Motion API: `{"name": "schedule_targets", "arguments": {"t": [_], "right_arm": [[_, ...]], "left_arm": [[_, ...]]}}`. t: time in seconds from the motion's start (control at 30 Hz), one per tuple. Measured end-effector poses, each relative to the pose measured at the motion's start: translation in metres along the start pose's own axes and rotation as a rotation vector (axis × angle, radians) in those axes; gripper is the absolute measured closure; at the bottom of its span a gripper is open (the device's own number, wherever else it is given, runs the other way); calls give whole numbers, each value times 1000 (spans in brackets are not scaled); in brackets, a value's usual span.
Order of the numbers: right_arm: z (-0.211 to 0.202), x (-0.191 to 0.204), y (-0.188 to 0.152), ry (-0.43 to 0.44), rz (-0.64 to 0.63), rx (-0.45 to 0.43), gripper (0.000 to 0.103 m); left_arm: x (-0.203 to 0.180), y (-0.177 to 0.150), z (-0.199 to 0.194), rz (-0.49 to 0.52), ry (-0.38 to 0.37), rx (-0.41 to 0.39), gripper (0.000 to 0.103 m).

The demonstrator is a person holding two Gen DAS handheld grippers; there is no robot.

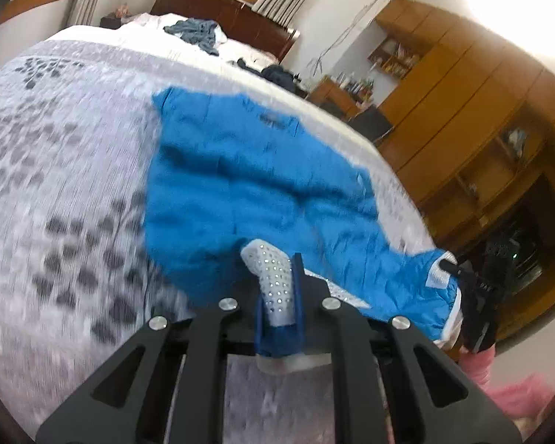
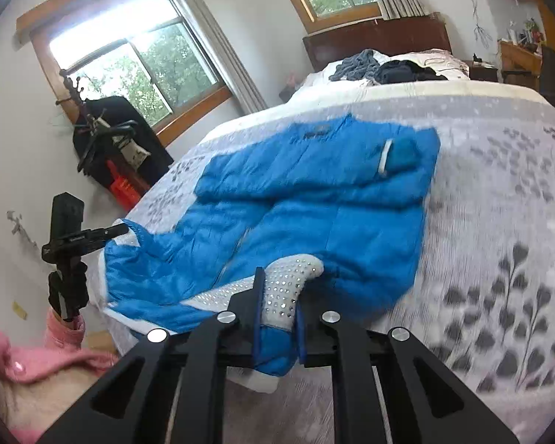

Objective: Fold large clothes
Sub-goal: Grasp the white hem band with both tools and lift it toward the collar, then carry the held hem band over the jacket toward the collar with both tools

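A bright blue padded jacket (image 1: 248,181) lies spread on the bed, one sleeve folded across its chest (image 2: 314,181). My left gripper (image 1: 277,288) is shut on the near hem, pinching the white dotted reflective band (image 1: 273,277). My right gripper (image 2: 277,296) is shut on the same kind of hem band (image 2: 292,281) at the jacket's other near corner. Each gripper shows in the other's view: the right one (image 1: 473,296) at the bed's right edge, the left one (image 2: 74,244) at the bed's left edge. The held hem is lifted a little off the bedspread.
The bedspread (image 2: 499,259) is grey-white with a dark leaf print. Loose dark and grey clothes (image 2: 384,64) lie by the wooden headboard. Wooden wardrobes (image 1: 462,111) stand right of the bed, a coat rack (image 2: 103,137) left. A pink sleeve (image 2: 37,355) is at the bed's foot.
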State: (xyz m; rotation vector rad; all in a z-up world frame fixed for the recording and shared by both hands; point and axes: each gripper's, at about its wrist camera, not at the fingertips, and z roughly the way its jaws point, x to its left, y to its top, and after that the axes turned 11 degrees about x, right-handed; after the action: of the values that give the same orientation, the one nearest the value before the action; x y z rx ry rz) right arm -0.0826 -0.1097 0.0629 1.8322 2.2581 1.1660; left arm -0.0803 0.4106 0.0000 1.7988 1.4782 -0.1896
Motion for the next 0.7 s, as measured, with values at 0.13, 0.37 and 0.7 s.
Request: {"name": "schedule_targets", "arguments": {"t": [0.13,0.37,0.7], "right_arm": [[1,-14,39,18,34,-4,90],[31,-52,102,26,121,45,90],[87,-104,154,21,246,136,90]], "left_arm": [[0,44,10,19,-5,-35,92],[19,110,47,-23,-2,0,92],[62,166,109,-134,19,109,91]]}}
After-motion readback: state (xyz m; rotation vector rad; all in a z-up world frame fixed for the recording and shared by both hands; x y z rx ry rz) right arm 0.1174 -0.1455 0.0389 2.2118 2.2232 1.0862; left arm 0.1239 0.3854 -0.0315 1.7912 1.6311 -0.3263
